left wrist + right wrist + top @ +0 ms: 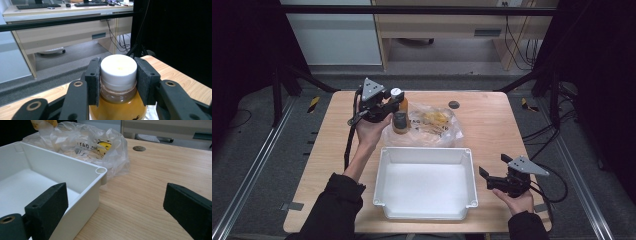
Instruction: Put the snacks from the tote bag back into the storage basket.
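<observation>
A bottle of amber liquid (400,112) with a white cap (118,68) stands at the back of the table, just left of a clear plastic bag (434,125). My left gripper (395,107) is shut on the bottle at its neck; both pads (93,78) press against the cap. The white tray (467,175) sits empty at the front middle. My right gripper (493,175) stands open above the table just right of the tray, nothing between its jaws. In the right gripper view the tray's corner (101,171) and the bag (85,142) lie ahead.
A small dark round hole (454,104) marks the table behind the bag. Bare wood lies to the right of the tray (150,182). Beyond the table's far edge stand a desk and trailing cables (117,32).
</observation>
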Available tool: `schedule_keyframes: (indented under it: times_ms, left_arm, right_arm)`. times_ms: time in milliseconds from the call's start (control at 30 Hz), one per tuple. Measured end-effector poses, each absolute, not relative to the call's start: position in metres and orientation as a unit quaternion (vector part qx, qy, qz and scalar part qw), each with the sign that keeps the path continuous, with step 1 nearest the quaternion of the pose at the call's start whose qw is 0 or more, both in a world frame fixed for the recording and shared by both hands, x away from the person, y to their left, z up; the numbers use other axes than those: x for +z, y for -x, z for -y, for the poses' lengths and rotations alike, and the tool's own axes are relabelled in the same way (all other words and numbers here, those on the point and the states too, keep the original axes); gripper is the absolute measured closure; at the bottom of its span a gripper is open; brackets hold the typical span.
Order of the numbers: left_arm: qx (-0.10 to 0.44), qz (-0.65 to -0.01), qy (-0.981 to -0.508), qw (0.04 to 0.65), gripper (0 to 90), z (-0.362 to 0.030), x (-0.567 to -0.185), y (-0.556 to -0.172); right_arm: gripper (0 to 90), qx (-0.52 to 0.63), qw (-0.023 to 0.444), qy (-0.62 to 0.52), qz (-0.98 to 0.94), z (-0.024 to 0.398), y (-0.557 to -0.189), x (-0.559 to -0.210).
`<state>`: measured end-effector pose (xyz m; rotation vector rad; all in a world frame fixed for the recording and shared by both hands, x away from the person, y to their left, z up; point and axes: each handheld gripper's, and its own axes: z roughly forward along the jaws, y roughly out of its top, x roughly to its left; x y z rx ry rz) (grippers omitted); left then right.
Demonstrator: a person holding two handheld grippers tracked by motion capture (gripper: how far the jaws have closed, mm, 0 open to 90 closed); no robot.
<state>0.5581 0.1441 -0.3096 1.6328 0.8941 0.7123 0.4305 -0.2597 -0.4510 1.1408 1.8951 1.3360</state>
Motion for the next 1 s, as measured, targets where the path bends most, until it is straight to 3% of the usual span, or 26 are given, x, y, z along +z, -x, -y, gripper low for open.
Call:
schedule_keyframes:
  times_ms: [1000]
  left_arm:
    - [0.304, -0.363, -0.68, 0.559, 59.0, -0.152, -0.29, -0.533]
  right_arm:
    - [6.1, 0.497, 0.274, -0.425, -0.705, 0.259, -0.43, -0.451]
